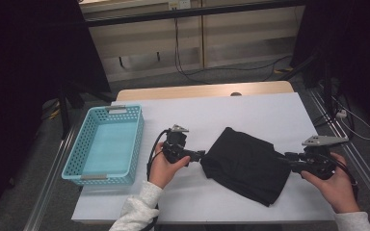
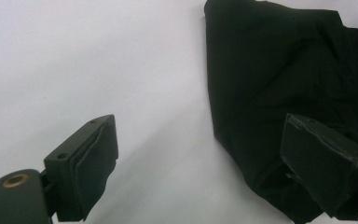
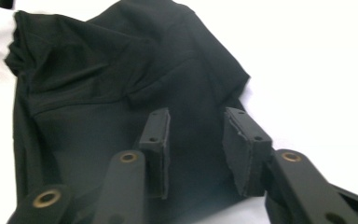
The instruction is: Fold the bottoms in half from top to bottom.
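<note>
Both grippers' jaws apart beside black cloth (image 1: 245, 163)

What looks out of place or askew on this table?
Little stands out. The folded black cloth lies askew on the white table cover, rumpled at one end. The blue basket sits upright at the left, with nothing in it.

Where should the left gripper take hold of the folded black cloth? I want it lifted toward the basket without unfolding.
Probably the near-left corner of the black cloth, approached low from the left, where the left gripper already points: the layers meet there in a thick edge, so open jaws can pinch them together.
</note>
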